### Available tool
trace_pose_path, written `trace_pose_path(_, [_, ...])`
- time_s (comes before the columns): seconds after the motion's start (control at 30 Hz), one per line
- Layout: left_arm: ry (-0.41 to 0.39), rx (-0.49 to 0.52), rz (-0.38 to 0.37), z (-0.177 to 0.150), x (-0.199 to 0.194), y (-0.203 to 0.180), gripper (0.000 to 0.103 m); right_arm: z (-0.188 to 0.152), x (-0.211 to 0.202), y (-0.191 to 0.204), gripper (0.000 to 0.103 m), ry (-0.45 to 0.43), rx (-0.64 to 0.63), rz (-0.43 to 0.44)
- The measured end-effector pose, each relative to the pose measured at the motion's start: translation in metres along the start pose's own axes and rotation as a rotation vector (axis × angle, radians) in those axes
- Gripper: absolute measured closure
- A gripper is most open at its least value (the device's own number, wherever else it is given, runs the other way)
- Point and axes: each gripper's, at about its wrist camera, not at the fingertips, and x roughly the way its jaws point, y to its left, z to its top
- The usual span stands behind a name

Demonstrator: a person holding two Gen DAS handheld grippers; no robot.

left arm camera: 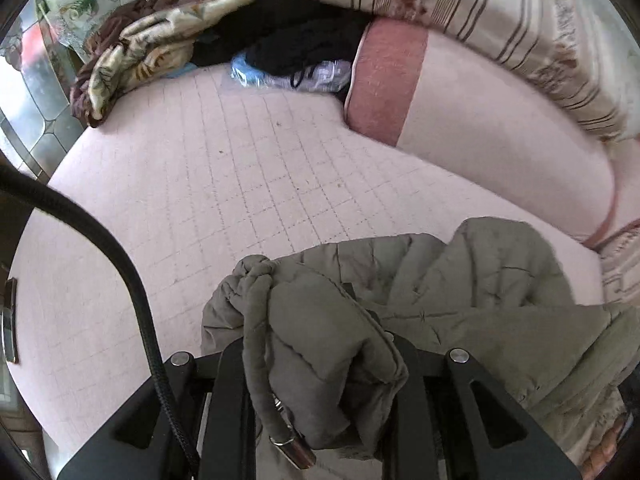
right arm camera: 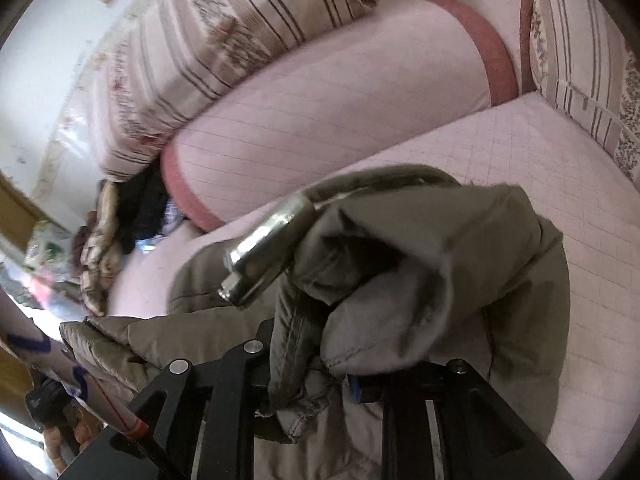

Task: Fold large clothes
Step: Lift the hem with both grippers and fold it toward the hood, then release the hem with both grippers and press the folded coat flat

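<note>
Two grippers, left and right, each pinch a bunched fold of one olive padded jacket between nearly closed fingers. Jacket hangs over the pink quilted sofa seat, stretching sideways between them, metal-tipped drawcords dangling.

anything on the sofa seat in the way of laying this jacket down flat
Nothing visible on the open stretch. The olive jacket is pinched in both the left gripper and right gripper, and the pink quilted seat ahead is bare. The heap of clothes sits only at its far end.
</note>
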Motion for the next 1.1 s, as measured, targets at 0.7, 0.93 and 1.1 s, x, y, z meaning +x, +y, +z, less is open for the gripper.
trace_pose_path(0.7, [-0.020,-0.120,-0.323,0.006,-0.016,0.036,0.053,-0.001,-0.003,-0.008,0.040,-0.050,0.059,0.076])
trace_pose_path(0.93, [-0.022,-0.209,-0.593,-0.013,-0.071,0.065,0.035,-0.016,-0.060,0.017,0.020,-0.193,-0.026,-0.020])
trace_pose_path(1.1, [-0.087,-0.180,-0.575,-0.025,-0.101,0.072,0.034,-0.038,-0.078,0.064,0.020,-0.252,-0.157,-0.067])
